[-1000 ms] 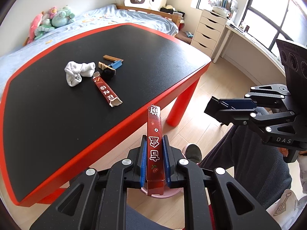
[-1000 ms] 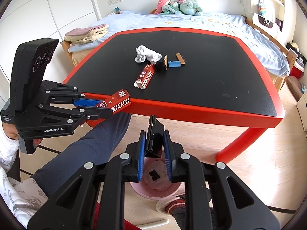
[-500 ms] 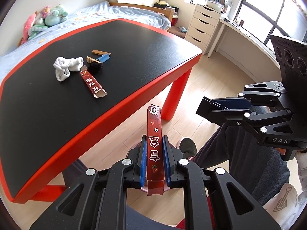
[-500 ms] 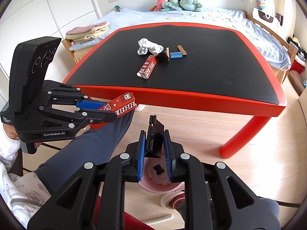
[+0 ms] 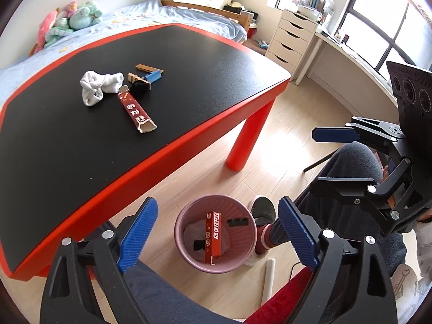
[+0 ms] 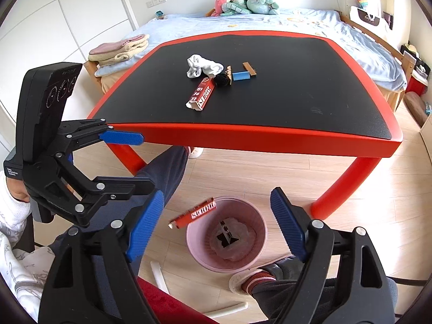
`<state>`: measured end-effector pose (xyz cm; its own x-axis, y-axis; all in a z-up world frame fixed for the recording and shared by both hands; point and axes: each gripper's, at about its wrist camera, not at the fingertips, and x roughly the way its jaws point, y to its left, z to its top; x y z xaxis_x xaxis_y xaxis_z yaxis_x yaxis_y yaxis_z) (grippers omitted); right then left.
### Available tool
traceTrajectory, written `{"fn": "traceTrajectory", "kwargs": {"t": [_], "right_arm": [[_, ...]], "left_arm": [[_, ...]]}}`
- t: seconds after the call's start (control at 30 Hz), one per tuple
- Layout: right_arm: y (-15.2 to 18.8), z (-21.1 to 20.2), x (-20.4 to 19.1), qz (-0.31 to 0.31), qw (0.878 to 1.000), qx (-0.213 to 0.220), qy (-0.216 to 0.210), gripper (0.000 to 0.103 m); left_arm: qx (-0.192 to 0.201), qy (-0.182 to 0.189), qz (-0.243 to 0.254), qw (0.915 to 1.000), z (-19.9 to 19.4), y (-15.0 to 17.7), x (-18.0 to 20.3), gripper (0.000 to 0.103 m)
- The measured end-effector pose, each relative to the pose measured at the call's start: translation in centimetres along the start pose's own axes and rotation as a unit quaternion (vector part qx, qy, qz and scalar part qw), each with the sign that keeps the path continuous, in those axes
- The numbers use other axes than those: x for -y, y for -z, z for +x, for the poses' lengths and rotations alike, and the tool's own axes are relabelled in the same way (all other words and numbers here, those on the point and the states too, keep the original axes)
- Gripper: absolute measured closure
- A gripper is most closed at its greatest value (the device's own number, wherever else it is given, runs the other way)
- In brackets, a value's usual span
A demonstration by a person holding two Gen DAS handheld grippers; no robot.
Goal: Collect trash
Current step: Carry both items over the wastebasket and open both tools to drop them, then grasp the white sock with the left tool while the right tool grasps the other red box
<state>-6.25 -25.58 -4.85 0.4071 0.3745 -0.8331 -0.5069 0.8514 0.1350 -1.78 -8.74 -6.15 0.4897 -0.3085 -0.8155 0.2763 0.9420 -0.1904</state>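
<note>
A pink bin (image 5: pixel 186 248) (image 6: pixel 259 224) stands on the floor beside the table. My left gripper (image 5: pixel 216 229) is open above it; a red carton (image 5: pixel 213 236) is at the bin, seen over its rim in the right wrist view (image 6: pixel 193 212). My right gripper (image 6: pixel 216 224) is open over the bin, with a black piece (image 6: pixel 226 235) inside the bin. On the black table (image 5: pixel 67 140) lie another red carton (image 5: pixel 136 110) (image 6: pixel 201 95), a white sock (image 5: pixel 98 87) (image 6: pixel 201 66), a black lump (image 5: pixel 140 89) and a blue roll (image 6: pixel 241 75).
The table has a red edge (image 6: pixel 256 135) and red legs (image 5: pixel 248 140). The person's legs (image 6: pixel 167 172) and shoe (image 5: pixel 260 208) are beside the bin. A bed (image 6: pixel 243 21) lies behind the table, a white drawer unit (image 5: pixel 293 40) by the window.
Both grippers opened. The red carton left my left gripper and the black piece left my right gripper; both dropped toward the bin.
</note>
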Motion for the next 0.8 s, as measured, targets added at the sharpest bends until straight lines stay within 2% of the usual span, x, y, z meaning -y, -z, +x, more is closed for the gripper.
{"fn": "traceTrajectory", "kwargs": {"t": [0.17,0.33,0.8], "right_arm": [[0.1,0.4,0.4,0.007,1.0,-0.005,0.006,0.012],[0.0,0.6,0.4,0.01,1.0,-0.005,0.008,0.008],[-0.6,0.7,0.3,0.015,1.0,-0.008,0.011,0.005]], "left_arm": [[0.004,-0.017,-0.018,0.9997,-0.4,0.1,-1.1,0.008],[0.005,-0.024,-0.022,0.9994,-0.7,0.2,-1.4,0.008],[0.011,-0.03,-0.029,0.9991,-1.3,0.1,-1.7,0.008]]}}
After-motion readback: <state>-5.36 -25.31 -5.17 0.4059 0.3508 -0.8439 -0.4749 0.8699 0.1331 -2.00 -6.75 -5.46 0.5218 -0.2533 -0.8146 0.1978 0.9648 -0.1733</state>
